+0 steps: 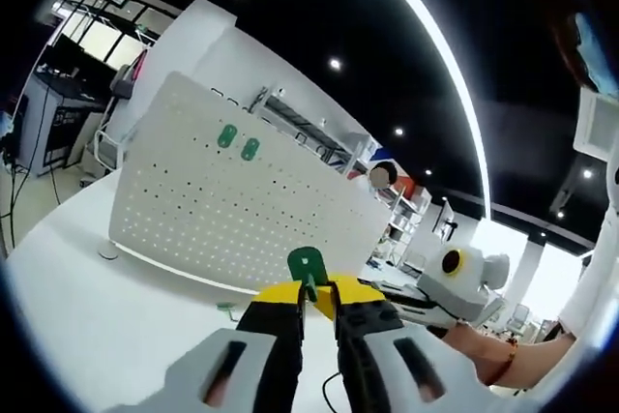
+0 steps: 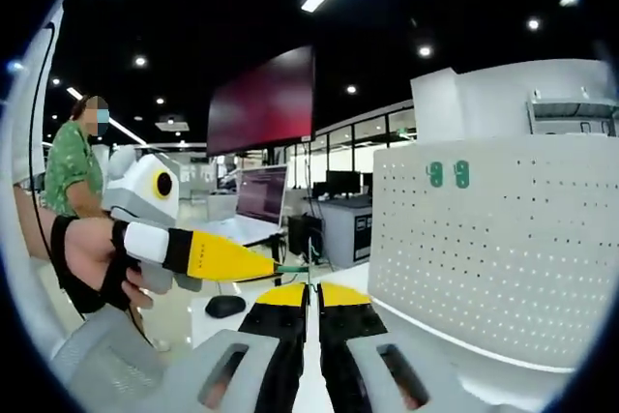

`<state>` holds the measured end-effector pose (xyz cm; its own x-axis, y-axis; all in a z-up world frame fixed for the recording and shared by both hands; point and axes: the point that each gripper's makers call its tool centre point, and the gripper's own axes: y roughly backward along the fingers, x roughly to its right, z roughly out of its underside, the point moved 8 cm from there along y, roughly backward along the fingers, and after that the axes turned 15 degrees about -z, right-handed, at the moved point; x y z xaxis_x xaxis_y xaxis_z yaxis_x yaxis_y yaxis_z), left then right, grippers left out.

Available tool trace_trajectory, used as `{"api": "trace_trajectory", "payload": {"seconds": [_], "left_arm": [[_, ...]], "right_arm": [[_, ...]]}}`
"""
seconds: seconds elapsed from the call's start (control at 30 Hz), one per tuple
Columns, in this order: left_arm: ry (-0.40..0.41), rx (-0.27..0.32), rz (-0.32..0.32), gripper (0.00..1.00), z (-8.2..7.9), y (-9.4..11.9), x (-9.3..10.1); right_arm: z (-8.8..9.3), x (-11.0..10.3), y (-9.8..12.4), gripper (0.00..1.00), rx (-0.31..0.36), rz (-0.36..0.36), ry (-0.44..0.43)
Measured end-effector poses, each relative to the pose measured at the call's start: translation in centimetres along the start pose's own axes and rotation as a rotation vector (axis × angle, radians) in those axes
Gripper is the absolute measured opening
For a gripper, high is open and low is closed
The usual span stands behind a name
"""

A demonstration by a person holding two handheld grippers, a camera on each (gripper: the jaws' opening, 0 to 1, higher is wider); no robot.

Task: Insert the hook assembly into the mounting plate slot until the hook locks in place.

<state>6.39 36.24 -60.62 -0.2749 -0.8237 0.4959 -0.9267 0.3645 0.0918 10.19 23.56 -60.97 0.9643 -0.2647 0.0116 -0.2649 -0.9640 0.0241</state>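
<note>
A: In the left gripper view, going from the left: the white perforated mounting plate (image 1: 232, 210) stands upright on the white worktop (image 1: 87, 307), with two green hooks (image 1: 238, 142) already seated near its top edge.

B: And the left gripper (image 1: 311, 309)?

A: Its yellow-tipped black jaws are clamped on a small green hook assembly (image 1: 308, 268), flat plastic with a thin stem, held well short of the plate. Further right, the right gripper (image 1: 387, 295) comes in, a hand (image 1: 484, 350) behind it.

B: What does the right gripper view add?

A: At its left, a hand (image 2: 92, 258) holds the left gripper (image 2: 285, 267), with the green stem poking from its tip. The right gripper (image 2: 311, 299) has its jaws nearly together, holding nothing. To the right stands the plate (image 2: 503, 249), matte, dotted with holes, and the two hooks (image 2: 448, 174).
</note>
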Motion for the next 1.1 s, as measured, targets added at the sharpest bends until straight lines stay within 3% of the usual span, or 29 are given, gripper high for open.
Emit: {"api": "trace_trajectory", "payload": {"seconds": [0.37,0.63,1.1], "left_arm": [[0.075,0.001,0.015,0.05,-0.6,0.7,-0.7],[0.082,0.014,0.021,0.04,-1.1,1.2,-1.4],[0.06,0.022,0.045,0.03,-2.2,0.7,-2.6]], "right_arm": [[-0.5,-1.2,-1.0,0.02,0.034,-0.01,0.009],[-0.7,-1.8,-1.8,0.03,0.041,-0.003,0.027],[-0.9,-1.8,-2.5,0.09,-0.015,0.024,0.067]]}}
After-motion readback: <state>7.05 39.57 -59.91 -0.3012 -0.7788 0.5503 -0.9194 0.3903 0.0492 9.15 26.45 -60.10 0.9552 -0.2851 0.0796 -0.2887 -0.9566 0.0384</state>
